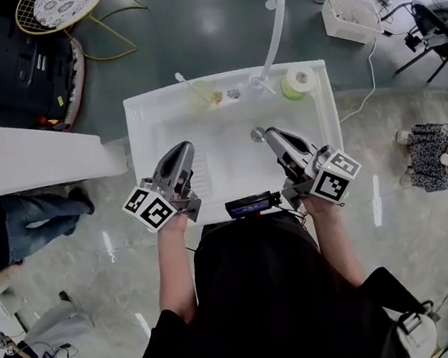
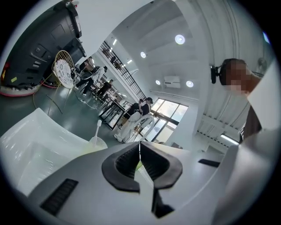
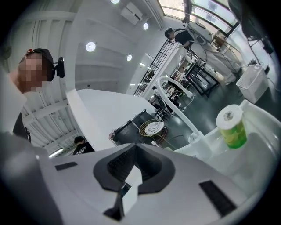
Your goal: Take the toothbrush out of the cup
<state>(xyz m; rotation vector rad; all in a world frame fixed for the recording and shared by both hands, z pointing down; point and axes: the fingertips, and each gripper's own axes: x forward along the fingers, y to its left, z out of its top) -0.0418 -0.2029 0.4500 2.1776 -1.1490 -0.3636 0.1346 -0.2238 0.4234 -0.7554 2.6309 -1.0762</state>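
A white toothbrush (image 1: 186, 86) leans in a clear yellowish cup (image 1: 206, 98) on the back ledge of the white sink (image 1: 140, 115). In the left gripper view the toothbrush (image 2: 97, 128) and the cup (image 2: 97, 143) rise just over the jaws, a little left of them. My left gripper (image 1: 181, 151) (image 2: 139, 149) is shut with nothing in it and hangs over the basin, short of the cup. Over the basin's right side my right gripper (image 1: 263, 134) (image 3: 135, 151) is also shut and holds nothing.
A white faucet (image 1: 274, 28) (image 3: 175, 103) arches over the sink's back. A green container with a white lid (image 1: 299, 82) (image 3: 230, 125) stands at the back right corner. A white counter (image 1: 32, 154) adjoins the sink's left. People sit on the floor at both sides.
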